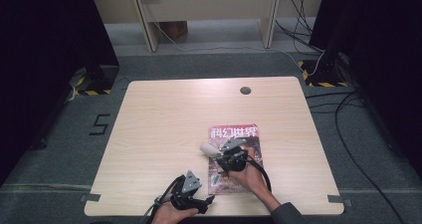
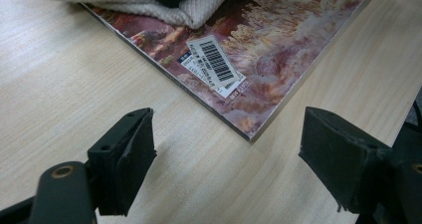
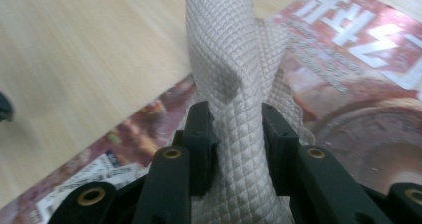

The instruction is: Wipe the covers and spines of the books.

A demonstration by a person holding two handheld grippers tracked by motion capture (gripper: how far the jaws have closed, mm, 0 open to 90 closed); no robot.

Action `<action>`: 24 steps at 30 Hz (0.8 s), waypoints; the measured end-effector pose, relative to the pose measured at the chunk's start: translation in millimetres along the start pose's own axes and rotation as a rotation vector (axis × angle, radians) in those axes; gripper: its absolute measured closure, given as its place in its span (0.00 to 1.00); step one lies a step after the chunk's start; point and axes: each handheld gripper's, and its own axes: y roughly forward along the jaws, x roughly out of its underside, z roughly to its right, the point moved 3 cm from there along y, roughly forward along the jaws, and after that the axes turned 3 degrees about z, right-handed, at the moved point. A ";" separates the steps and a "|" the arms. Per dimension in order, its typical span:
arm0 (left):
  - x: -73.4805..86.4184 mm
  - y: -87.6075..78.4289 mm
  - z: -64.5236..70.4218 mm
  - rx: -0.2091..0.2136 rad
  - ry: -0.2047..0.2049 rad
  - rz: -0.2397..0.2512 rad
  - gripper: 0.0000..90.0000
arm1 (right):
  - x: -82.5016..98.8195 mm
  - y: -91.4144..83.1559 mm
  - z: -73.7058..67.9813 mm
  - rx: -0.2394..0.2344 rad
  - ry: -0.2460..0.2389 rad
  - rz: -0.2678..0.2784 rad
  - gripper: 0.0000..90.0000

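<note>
A magazine (image 1: 238,134) with a red cover and white characters lies on the wooden table (image 1: 164,119), right of centre. My right gripper (image 1: 222,154) is over its left part, shut on a folded beige waffle-weave cloth (image 3: 234,74) that lies on the magazine's cover (image 3: 348,64). The cloth's end (image 1: 207,148) sticks out past the magazine's left edge. My left gripper (image 1: 211,199) rests near the table's front edge, open and empty, its jaws facing the magazine's near corner (image 2: 249,134) with the barcode label (image 2: 214,62).
A round cable hole (image 1: 245,90) sits near the table's far edge. Cables run over the grey floor to the right. Black curtains stand at both sides, and wooden furniture legs at the back.
</note>
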 end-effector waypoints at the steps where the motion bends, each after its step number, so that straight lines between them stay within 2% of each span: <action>1: -0.3 0.1 -0.2 -0.001 -0.002 0.002 0.23 | 0.4 -0.4 2.0 0.005 0.008 0.001 0.78; 3: 0.0 -0.1 -1.1 -0.002 0.001 -0.004 0.23 | 1.0 -0.6 2.5 0.002 0.012 0.005 0.79; 5: -0.2 0.0 -1.2 -0.003 -0.002 -0.001 0.23 | 0.8 -0.9 0.1 0.008 -0.009 0.000 0.79; 8: 0.1 0.1 -1.2 -0.004 -0.001 -0.002 0.23 | 0.7 -0.6 -10.0 -0.027 -0.017 -0.004 0.79; 12: -0.1 0.2 -0.5 -0.001 -0.005 0.003 0.23 | -0.1 0.4 -19.3 -0.043 -0.040 -0.005 0.79; 20: 0.4 -0.1 -0.9 -0.004 -0.004 -0.001 0.23 | 0.3 0.6 -16.7 -0.062 -0.022 0.003 0.79; 24: 0.4 -0.5 -1.2 -0.005 -0.006 -0.001 0.23 | 1.3 -1.2 -10.7 -0.047 -0.010 -0.005 0.79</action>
